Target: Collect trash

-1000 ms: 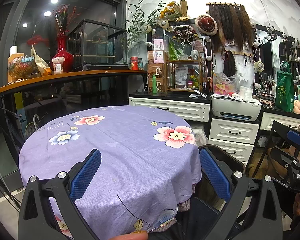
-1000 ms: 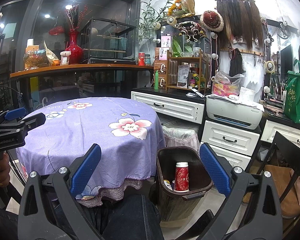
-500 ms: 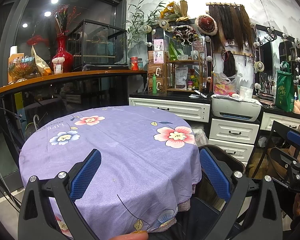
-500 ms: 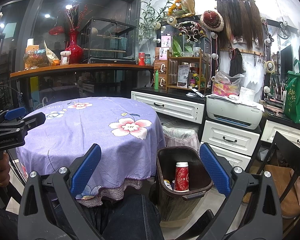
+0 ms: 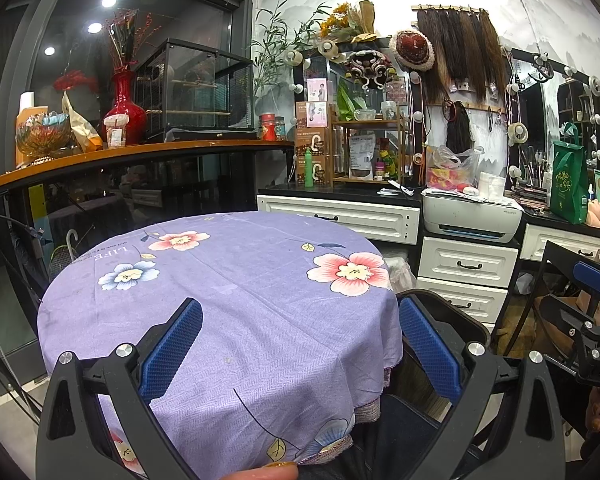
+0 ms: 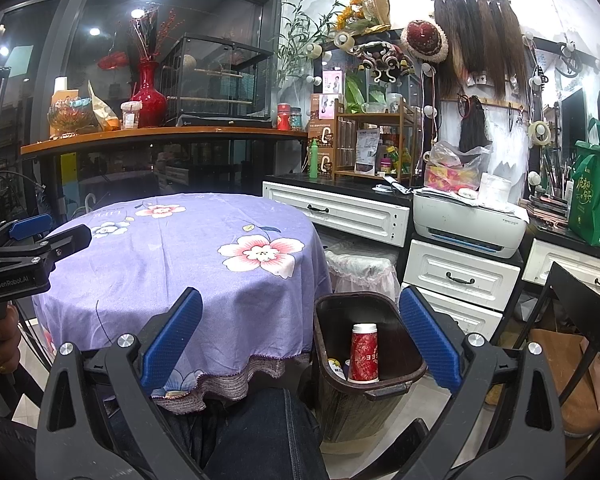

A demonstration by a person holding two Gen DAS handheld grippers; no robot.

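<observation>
A round table under a purple flowered cloth (image 5: 228,304) fills the left wrist view, with nothing lying on it. My left gripper (image 5: 300,344) hovers open over its near edge, empty. In the right wrist view a brown waste bin (image 6: 396,384) stands on the floor right of the table (image 6: 172,256). Inside it a red paper cup (image 6: 363,354) stands upside down beside a smaller piece of trash (image 6: 335,366). My right gripper (image 6: 300,344) is open and empty, held above and in front of the bin. The left gripper (image 6: 28,248) shows at the left edge there.
White drawer cabinets (image 6: 456,276) with a printer (image 6: 468,224) line the back right. A covered stool (image 6: 360,268) stands behind the bin. A black chair (image 6: 580,320) is at the right. A person's leg in dark jeans (image 6: 260,432) is below, and a wooden counter (image 5: 132,156) runs at back left.
</observation>
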